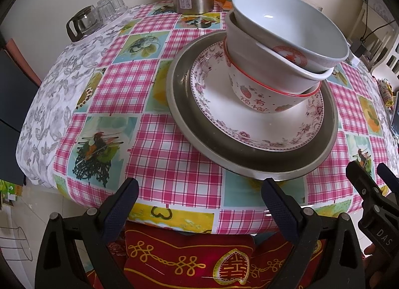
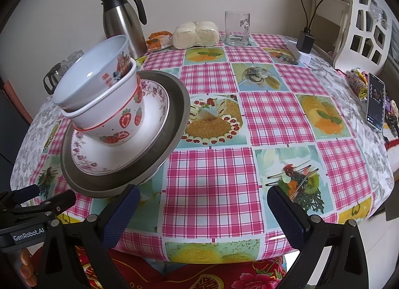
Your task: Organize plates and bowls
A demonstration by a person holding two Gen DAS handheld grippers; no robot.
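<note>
A stack stands on the checked tablecloth: a grey metal plate (image 1: 184,104) at the bottom, a floral plate (image 1: 214,99) on it, then a strawberry bowl (image 1: 264,97) with two white bowls (image 1: 281,27) nested inside. The stack also shows in the right wrist view: metal plate (image 2: 172,124), floral plate (image 2: 104,154), strawberry bowl (image 2: 119,127), top bowl (image 2: 84,82). My left gripper (image 1: 199,199) is open and empty at the table's near edge, in front of the stack. My right gripper (image 2: 202,206) is open and empty, to the right of the stack.
A steel thermos jug (image 2: 122,27), wrapped buns (image 2: 195,33) and a glass mug (image 2: 237,28) stand at the back. Upturned glasses and a glass pot (image 1: 84,21) are at the far left. A phone (image 2: 375,101) and a charger (image 2: 305,42) are on the right. A red cushion (image 1: 189,256) is below the edge.
</note>
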